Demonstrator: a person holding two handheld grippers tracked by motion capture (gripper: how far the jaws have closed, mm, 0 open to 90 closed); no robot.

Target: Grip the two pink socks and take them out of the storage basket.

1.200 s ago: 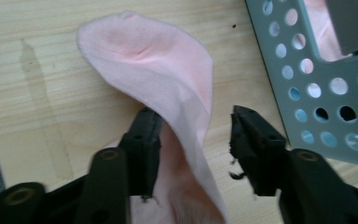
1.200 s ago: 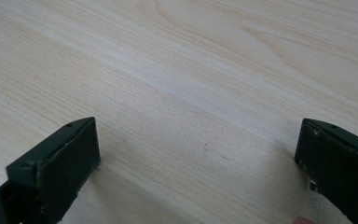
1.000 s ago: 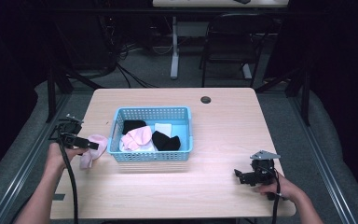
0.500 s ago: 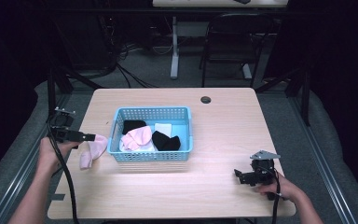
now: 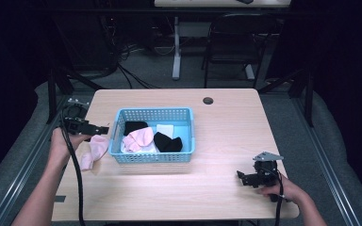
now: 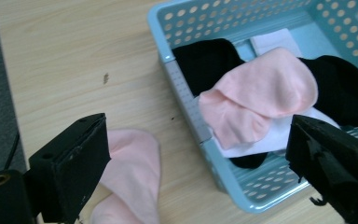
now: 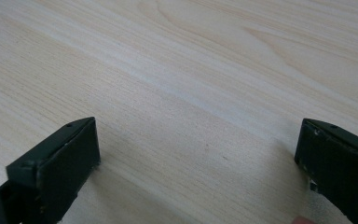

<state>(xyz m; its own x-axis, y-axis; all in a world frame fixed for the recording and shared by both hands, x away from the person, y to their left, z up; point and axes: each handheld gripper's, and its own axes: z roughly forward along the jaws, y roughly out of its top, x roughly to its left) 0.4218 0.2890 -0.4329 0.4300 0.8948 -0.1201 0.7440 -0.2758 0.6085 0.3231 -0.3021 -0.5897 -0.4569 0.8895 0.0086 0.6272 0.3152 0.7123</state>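
Wooden table (image 5: 226,127), blue basket (image 5: 153,161) left of centre, holding a pink sock (image 6: 261,93), black socks (image 6: 345,88) and a white one (image 6: 272,41). Second pink sock (image 5: 93,151) flat on the table just beside the basket's left wall, below the left gripper (image 5: 104,129). Jaws just opening, now spread wide with nothing pinched between them, aimed over the basket rim. Right gripper (image 5: 241,177) low at the near right edge, jaws also wide apart over bare wood, gripping nothing. Risks, as a guess: reaching into the basket too shallow and catching the rim, shoving the light basket; or snagging two socks at once, since pink overlaps black and white
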